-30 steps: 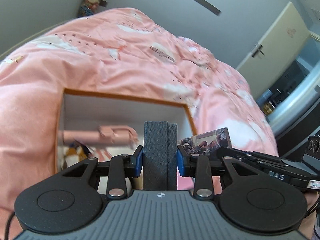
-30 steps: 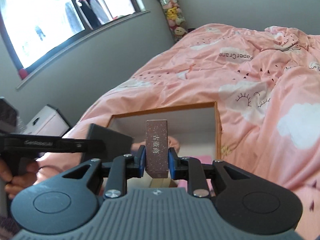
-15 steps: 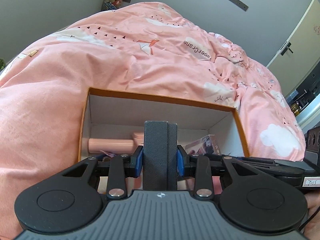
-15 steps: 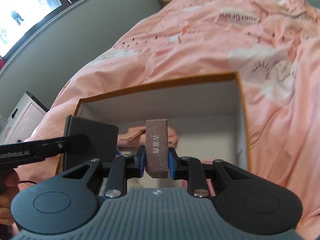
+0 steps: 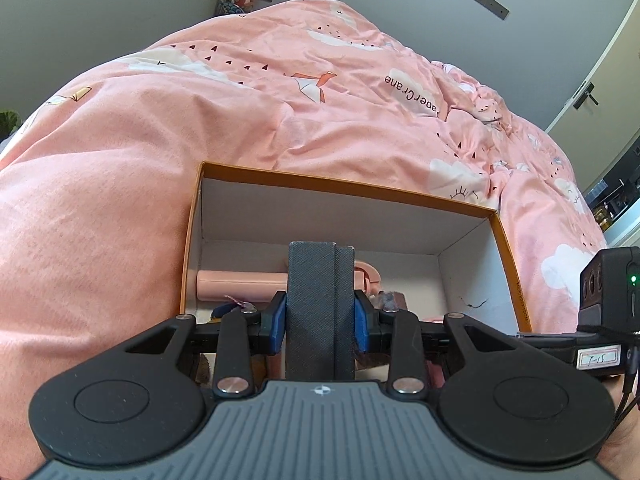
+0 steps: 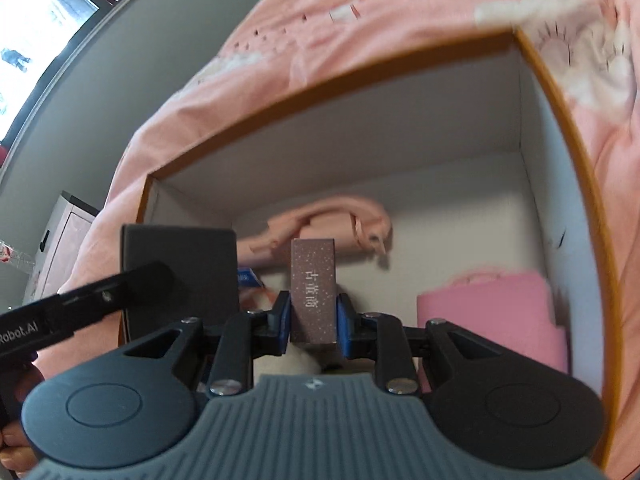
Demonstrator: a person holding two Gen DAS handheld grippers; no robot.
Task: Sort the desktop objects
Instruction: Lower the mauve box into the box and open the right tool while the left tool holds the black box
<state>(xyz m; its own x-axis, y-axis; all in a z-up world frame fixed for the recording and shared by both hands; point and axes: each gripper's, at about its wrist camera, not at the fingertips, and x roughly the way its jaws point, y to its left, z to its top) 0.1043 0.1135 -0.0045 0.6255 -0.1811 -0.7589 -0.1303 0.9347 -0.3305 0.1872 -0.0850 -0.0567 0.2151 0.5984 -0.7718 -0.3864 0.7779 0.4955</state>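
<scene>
My left gripper is shut on a dark grey textured box, held upright over the near edge of an orange-rimmed cardboard box with white walls. My right gripper is shut on a small brown speckled box with pale lettering, low inside that same cardboard box. In the right wrist view the dark grey box and the left gripper's arm hang at the left. A pink handled tool lies on the box floor.
The cardboard box rests on a pink quilt with cloud prints. Inside lie a pink flat pad at the right, a blue-edged packet and something white under the brown box. A door stands at the far right.
Both grippers have sunk toward the cardboard box with their loads. The right one moved furthest and now hangs inside its walls; the left one steadied at the near edge.
</scene>
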